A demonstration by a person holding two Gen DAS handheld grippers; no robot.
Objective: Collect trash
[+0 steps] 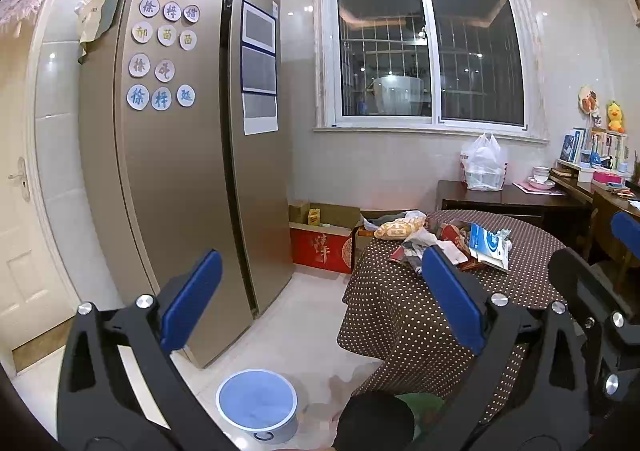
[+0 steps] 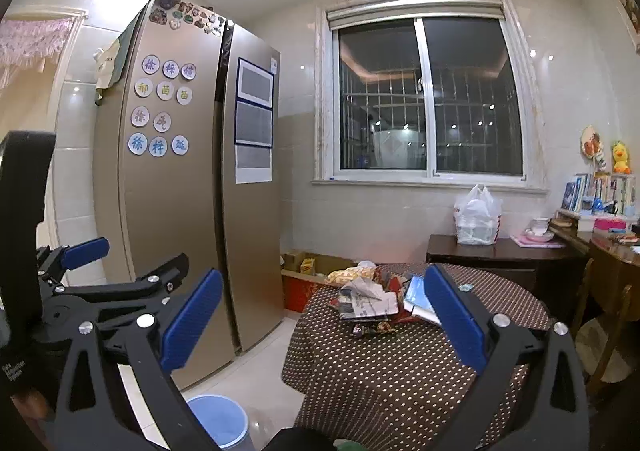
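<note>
Trash: a heap of crumpled paper and wrappers on the far half of the round surface, ahead of both grippers and well apart from them.
Heap axis: spreads left to right across the surface; no single long piece stands out.
Bin: blue bin on the floor, low and left of the surface, beside the fridge.
Nearer arm: my guess is the right; its view faces the heap more squarely.
Left gripper: jaws spread wide, holding and touching nothing.
Right gripper: likewise spread wide and empty.
</note>
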